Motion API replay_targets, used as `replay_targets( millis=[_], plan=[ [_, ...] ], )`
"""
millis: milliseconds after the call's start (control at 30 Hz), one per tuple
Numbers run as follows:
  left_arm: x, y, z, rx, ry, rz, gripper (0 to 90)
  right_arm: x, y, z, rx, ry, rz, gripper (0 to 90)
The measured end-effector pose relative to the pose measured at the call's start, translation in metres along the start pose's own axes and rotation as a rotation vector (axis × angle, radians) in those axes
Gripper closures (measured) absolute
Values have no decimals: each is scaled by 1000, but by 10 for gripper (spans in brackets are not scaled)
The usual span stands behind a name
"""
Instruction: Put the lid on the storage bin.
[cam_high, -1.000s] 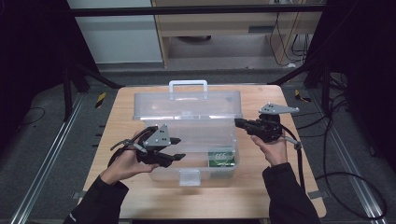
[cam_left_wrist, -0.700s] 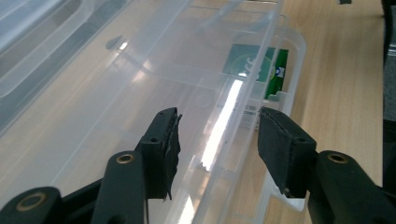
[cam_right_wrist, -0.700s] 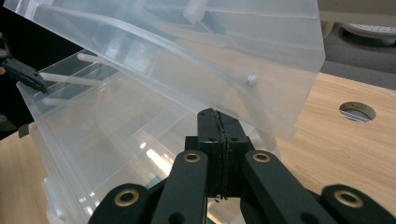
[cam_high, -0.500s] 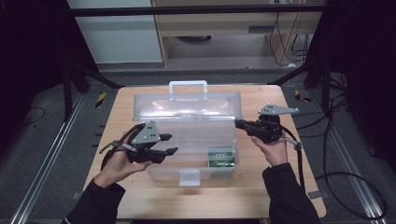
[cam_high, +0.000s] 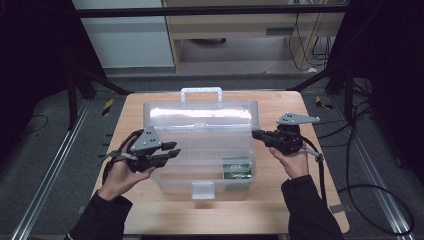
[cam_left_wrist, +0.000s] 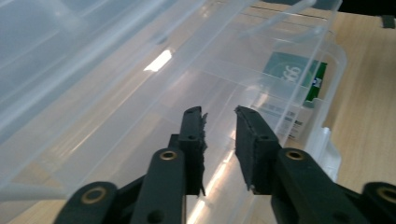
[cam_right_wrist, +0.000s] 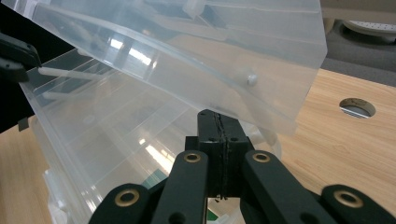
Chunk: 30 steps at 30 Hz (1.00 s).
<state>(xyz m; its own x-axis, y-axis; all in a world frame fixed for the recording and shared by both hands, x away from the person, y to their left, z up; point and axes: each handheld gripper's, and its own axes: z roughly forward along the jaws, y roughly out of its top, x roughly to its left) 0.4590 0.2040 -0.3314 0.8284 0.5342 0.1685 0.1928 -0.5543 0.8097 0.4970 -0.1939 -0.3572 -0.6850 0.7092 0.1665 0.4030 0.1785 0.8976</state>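
Sitting at the near middle of the counter, the clear plastic storage box is lying with its long axis running from the person's left to the person's right, its front latch facing the person and its carry handle pointing away toward the far edge. Its lid is standing raised at the back, hinged along the far side and tilting up over the tray, so the opening looks largely done, though whether the lid is resting at its stop or needing support is hard to judge. Hovering at the box's left end, the left hand-held gripper is reaching over the rim with its jaws having just been closing; in the left gripper view they are standing a little apart with nothing between the pads, only the empty compartments below. Working at the opposite end, the right hand-held gripper is clenched with its jaws pressed fully together, and in the right gripper view its tip is sitting just under the lid's lower edge, seemingly propping it; whether it is actually touching the plastic I cannot tell. Lying inside the near right compartment, a small green packet is the only content showing. What seems left is dealing with that packet or settling the lid fully back.
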Motion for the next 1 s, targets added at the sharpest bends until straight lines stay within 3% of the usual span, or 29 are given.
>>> replay_targets(
  millis=[333,467,800,1000],
  plan=[
    [4,-4,-5,2,16,-26,843,0,-1,0,7,2,-3,900],
    [6,-6,-8,-19,42,-40,865,1,-1,-1,8,2,-2,900],
    [14,-14,-18,-59,128,-119,892,1,-2,-1,14,0,-9,900],
    [18,-21,-21,-74,155,-160,895,2,-3,-1,20,1,-10,900]
  ],
)
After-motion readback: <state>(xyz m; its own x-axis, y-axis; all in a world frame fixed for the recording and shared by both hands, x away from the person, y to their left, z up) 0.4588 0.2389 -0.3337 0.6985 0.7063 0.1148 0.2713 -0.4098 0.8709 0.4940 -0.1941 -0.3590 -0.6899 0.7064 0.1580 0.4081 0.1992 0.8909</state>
